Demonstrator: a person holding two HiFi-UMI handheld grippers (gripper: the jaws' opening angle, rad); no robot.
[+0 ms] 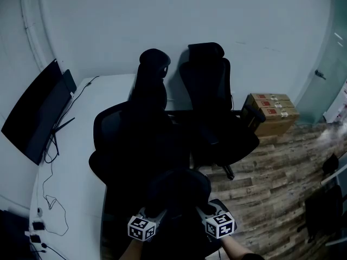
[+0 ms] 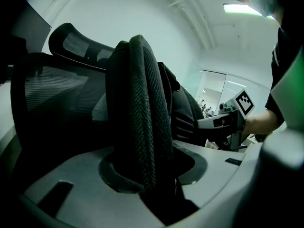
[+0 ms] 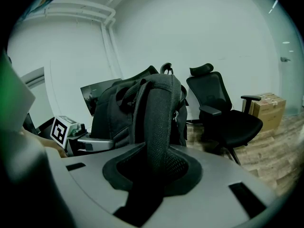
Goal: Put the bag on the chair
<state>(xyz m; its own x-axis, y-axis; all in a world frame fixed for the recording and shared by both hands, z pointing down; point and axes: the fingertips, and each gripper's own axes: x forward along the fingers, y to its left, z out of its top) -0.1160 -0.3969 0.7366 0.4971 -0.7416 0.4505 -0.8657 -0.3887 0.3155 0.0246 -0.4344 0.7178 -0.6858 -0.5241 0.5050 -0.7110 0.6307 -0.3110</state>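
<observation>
I hold a black backpack [image 1: 176,191] low in the head view, just in front of the nearer of two black office chairs [image 1: 127,140]. My left gripper [image 1: 154,214] is shut on one shoulder strap [image 2: 142,127], which runs up between its jaws. My right gripper [image 1: 203,210] is shut on the other padded strap [image 3: 159,127], with the bag's body [image 3: 118,113] behind it. Each gripper shows in the other's view: the right gripper [image 2: 228,122] and the left gripper [image 3: 80,141]. The nearer chair's mesh back [image 2: 52,94] stands close on the left.
A second black chair [image 1: 217,123] stands to the right, with cardboard boxes [image 1: 271,112] behind it against the wall. A white desk [image 1: 70,161] on the left carries a dark monitor [image 1: 35,110] and cables. The floor is wood planks [image 1: 271,199].
</observation>
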